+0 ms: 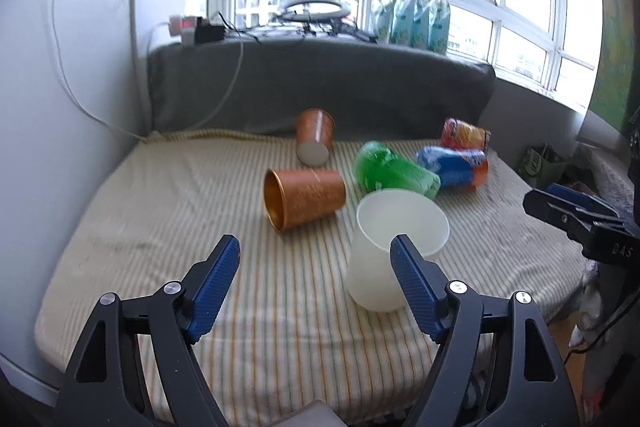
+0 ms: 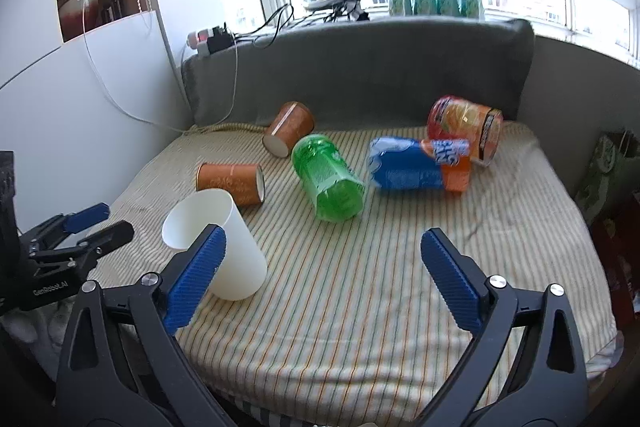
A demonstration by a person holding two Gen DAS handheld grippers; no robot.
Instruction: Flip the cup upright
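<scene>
A white plastic cup [image 1: 390,247] stands upright, mouth up, on the striped cushion [image 1: 260,299]; it also shows in the right wrist view [image 2: 224,243]. Two orange cups lie on their sides: the near one [image 1: 306,197] [image 2: 232,183] and the far one [image 1: 314,135] [image 2: 289,129] by the backrest. My left gripper [image 1: 316,267] is open and empty, its right finger just in front of the white cup. My right gripper [image 2: 322,259] is open and empty, its left finger in front of the white cup.
A green bottle [image 2: 328,183], a blue-labelled bottle [image 2: 416,167] and an orange bottle [image 2: 466,129] lie on the cushion's right half. A grey backrest [image 2: 380,75] runs behind. A white cabinet [image 1: 60,147] stands at the left. Cables hang on it.
</scene>
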